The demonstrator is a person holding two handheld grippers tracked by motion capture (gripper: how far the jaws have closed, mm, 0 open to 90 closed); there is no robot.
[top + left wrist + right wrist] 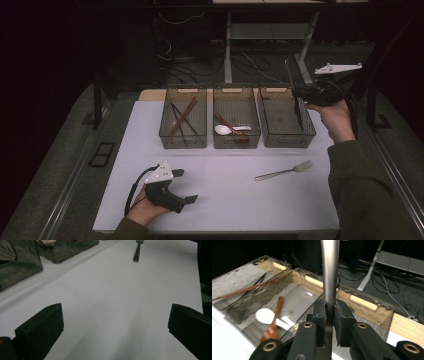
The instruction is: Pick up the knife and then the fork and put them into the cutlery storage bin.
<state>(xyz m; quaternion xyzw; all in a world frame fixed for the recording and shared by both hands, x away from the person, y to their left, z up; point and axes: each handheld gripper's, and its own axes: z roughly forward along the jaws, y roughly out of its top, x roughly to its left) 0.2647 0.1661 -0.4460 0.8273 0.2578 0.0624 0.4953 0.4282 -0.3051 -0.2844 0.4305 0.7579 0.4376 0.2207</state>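
White table (220, 200), smoky-grey bins (183, 137) — silver fork (284, 171), white spoon (223, 130), brown chopsticks (182, 117).

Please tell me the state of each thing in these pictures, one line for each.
Left gripper: open, holding nothing, low over the table.
Right gripper: shut on a metal utensil, above the right bin.
Fork: lying flat on the table.
Left bin: holds chopsticks.
Middle bin: holds a white spoon and a wooden spoon.
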